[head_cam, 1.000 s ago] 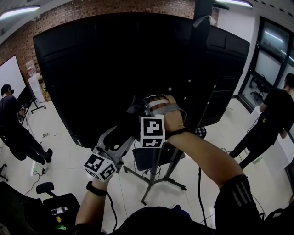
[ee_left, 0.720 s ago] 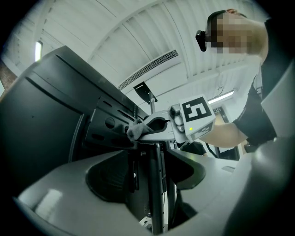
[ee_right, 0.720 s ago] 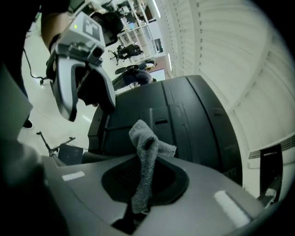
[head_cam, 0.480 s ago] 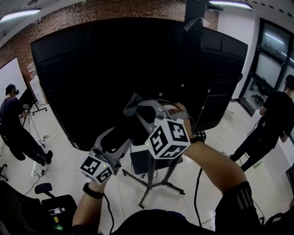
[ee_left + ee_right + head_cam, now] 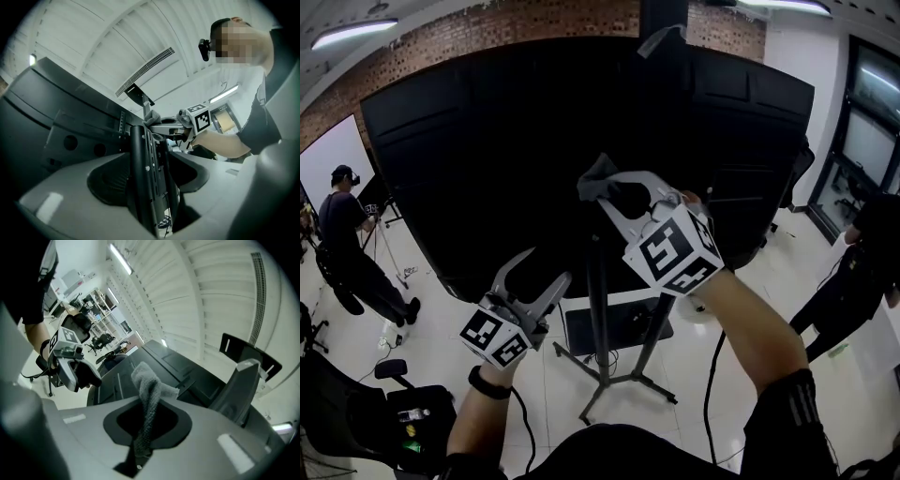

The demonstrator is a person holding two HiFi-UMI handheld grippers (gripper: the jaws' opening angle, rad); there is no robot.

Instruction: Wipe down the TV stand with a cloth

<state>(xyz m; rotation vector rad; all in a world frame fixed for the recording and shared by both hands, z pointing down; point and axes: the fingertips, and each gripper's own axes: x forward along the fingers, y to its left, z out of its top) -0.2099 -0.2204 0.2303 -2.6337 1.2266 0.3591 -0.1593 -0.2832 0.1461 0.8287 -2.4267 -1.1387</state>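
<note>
1. Fingers (image 5: 243, 427) of R gripper (image 5: 602, 187) pinched shut on grey cloth (image 5: 147, 390), held high near upper post of TV stand (image 5: 599, 309), ready for wiping.
2. L gripper (image 5: 549, 264) spread wide, empty, lower beside post; prob. there to steady it.

Right gripper (image 5: 602, 194) is up near 12 o'clock with a grey cloth (image 5: 596, 174) bunched in its fingers, right by the black TV stand (image 5: 598, 305) pole. Left gripper (image 5: 542, 270) is at 7 o'clock, fingers spread, looks empty I think.
</note>
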